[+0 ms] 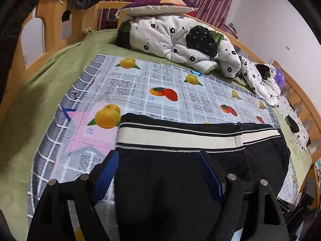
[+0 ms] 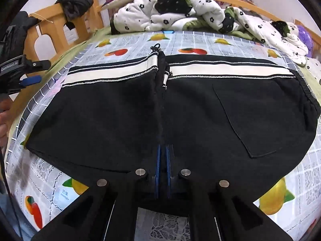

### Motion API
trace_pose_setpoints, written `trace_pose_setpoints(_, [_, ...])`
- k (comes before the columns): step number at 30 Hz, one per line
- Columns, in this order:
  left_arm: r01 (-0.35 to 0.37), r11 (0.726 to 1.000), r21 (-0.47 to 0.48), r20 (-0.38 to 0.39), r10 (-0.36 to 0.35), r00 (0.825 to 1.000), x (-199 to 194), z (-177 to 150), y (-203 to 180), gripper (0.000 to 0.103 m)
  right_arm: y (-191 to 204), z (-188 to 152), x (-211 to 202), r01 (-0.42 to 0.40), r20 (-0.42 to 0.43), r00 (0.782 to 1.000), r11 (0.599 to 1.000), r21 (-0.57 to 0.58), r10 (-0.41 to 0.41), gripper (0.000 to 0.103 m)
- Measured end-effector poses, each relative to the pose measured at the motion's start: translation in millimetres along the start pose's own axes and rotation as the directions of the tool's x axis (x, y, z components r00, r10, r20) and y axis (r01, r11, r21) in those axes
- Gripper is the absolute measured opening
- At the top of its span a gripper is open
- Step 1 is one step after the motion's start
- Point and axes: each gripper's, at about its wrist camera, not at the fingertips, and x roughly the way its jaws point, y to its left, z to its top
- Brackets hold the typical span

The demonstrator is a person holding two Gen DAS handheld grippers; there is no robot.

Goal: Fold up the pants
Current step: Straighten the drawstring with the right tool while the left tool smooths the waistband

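Right gripper [image 2: 163,150], lower centre of the right wrist view: both blue pads stand pressed together, clenched on a raised ridge of black fabric belonging to the pants [image 2: 200,110]. The pad tips are buried in that ridge, so how much cloth they pinch cannot be made out.

Left gripper [image 1: 158,156], lower centre of the left wrist view: jaws stand wide apart, released. Black cloth fills the space between the blue pads, but neither pad visibly presses on it. The same gripper appears at the left edge of the right wrist view, partly cut off by the frame, with a hand [image 2: 4,116] just below it (only part of the hand shows).

The pants lie spread across a fruit-print cloth [image 1: 140,80] covering the middle of a bed. Their cream and black striped waistband [image 2: 220,68] runs across the upper centre of the right wrist view, with a drawstring [image 2: 165,78] hanging at its middle. A back pocket [image 2: 250,116] shows at centre right. The legs fall below the frame and are hidden by the gripper bodies.

A crumpled floral quilt [image 1: 180,40] occupies the upper part of both views; a pillow [image 1: 160,6] rests on top of it. The wooden bed frame [image 1: 50,20] stands at upper left, with dark clothing [image 2: 76,4] draped over it.
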Motion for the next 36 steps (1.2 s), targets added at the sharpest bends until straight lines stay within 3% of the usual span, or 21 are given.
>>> trace_pose_setpoints(6, [-0.013, 0.999, 0.039, -0.001, 0.013, 1.0, -12.5, -17.5, -6.7, 0.078, -4.0, 4.9, -11.0, -0.033, -0.013, 0.999, 0.999, -0.028, 0.033, 0.007])
trace_pose_setpoints(8, [-0.016, 0.999, 0.051, -0.017, 0.017, 1.0, -12.7, -23.9, -9.2, 0.078, -4.5, 6.9, -18.3, -0.036, 0.0, 0.999, 0.999, -0.04, 0.036, 0.015])
trace_pose_setpoints(10, [-0.028, 0.997, 0.073, -0.035, 0.031, 0.999, -12.9, -32.1, -11.0, 0.078, -5.2, 9.4, -26.2, -0.025, 0.006, 1.0, 0.998, -0.064, 0.025, 0.032])
trace_pose_setpoints(14, [-0.056, 0.994, 0.096, -0.03, 0.059, 0.998, -24.0, -46.8, -9.1, 0.078, -10.6, 20.1, -39.2, 0.01, 0.06, 0.998, 0.991, -0.13, -0.002, 0.034])
trace_pose_setpoints(18, [-0.026, 1.0, 0.015, -0.037, 0.026, 0.999, -32.8, -58.1, 6.7, 0.078, -22.7, 38.2, -50.4, 0.039, 0.13, 0.991, 0.984, -0.174, -0.016, 0.034])
trace_pose_setpoints(21, [0.04, 0.996, -0.082, -0.059, -0.045, 0.997, -33.2, -67.9, 21.1, 0.078, -38.6, 53.7, -50.5, 0.059, 0.164, 0.986, 0.982, -0.179, -0.029, 0.034])
trace_pose_setpoints(26, [0.048, 0.983, -0.177, -0.036, -0.055, 0.998, -36.1, -89.3, 35.9, 0.078, -82.6, 48.2, -34.2, -0.041, 0.138, 0.989, 0.997, -0.068, 0.05, 0.034])
trace_pose_setpoints(30, [0.086, 0.948, -0.307, -0.06, -0.11, 0.992, -28.2, -118.1, 54.4, 0.078, -101.4, 36.5, -20.9, -0.027, 0.093, 0.995, 0.998, -0.049, 0.032, 0.034])
trace_pose_setpoints(32, [0.072, 0.94, -0.335, -0.072, -0.101, 0.992, -20.4, -134.3, 59.2, 0.077, -105.4, 35.7, -21.6, -0.018, 0.107, 0.994, 0.998, -0.059, 0.024, 0.034])
trace_pose_setpoints(36, [0.088, 0.953, -0.291, -0.044, -0.105, 0.994, -19.7, -142.8, 48.2, 0.077, -117.4, 36.5, -23.9, -0.038, 0.131, 0.991, 0.999, 0.009, 0.037, 0.039])
